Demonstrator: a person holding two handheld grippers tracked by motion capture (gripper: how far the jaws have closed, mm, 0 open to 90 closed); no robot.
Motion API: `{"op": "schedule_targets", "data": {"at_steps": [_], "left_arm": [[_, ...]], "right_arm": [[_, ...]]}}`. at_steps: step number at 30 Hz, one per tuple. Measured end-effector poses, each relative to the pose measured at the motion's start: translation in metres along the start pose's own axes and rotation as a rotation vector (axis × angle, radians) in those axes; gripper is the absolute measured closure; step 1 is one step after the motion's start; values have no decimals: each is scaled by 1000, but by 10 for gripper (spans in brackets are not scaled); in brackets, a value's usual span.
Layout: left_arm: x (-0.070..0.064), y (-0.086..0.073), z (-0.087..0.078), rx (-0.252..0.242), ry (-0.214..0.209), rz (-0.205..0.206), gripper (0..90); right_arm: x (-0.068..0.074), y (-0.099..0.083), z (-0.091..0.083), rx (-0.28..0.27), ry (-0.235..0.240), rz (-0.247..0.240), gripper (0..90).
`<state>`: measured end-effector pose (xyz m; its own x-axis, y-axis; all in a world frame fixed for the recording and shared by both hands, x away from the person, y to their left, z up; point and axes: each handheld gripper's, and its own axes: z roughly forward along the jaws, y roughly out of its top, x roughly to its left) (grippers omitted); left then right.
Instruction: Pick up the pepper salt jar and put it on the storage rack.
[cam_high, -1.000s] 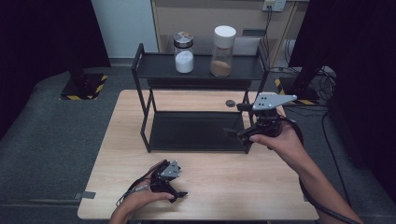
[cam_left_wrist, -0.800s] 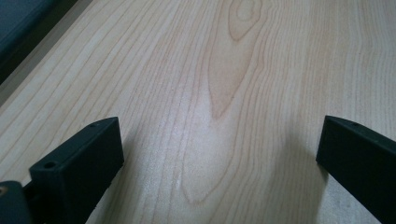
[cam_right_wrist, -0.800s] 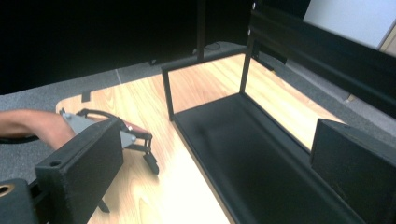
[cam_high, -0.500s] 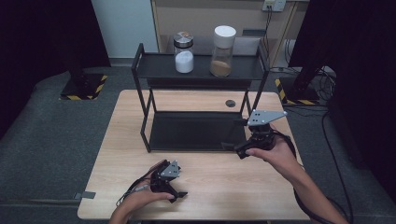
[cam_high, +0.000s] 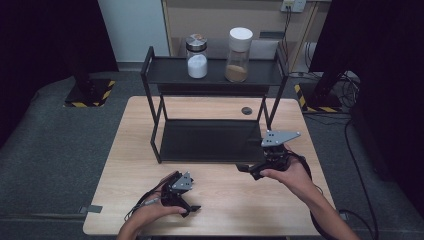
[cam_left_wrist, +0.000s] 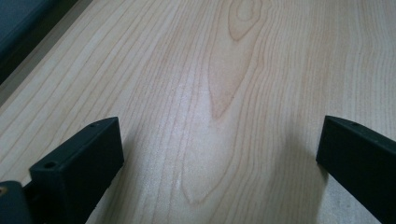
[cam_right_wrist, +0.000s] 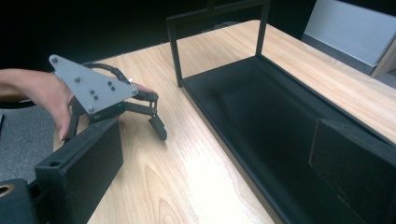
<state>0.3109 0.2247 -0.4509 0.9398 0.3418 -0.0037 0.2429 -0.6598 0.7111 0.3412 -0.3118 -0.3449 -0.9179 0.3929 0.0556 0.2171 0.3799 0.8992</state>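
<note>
The rack's upper shelf is cut off in the right gripper view. Both grippers sit low over the table, left gripper and right gripper gaping wide, holding nothing.

The left tongs sit low on the bench at its near edge. The right tongs lie to their right, just before the rack. Beyond both tongs, on the rack's top shelf, two jars stand side by side: one left, the other right. A small disc lies on the bench behind the rack.
</note>
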Motion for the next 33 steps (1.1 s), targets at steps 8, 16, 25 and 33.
{"op": "schedule_targets", "data": {"at_steps": [8,16,25,33], "left_arm": [[0,0,0,0,0,1,0],[0,0,0,0,0,0,0],[0,0,0,0,0,0,0],[0,0,0,0,0,1,0]], "right_arm": [[0,-19,8,41,15,0,35],[-1,-39,17,93,25,8,41],[2,-61,28,127,25,24,40],[5,-77,36,166,27,32,39]]}}
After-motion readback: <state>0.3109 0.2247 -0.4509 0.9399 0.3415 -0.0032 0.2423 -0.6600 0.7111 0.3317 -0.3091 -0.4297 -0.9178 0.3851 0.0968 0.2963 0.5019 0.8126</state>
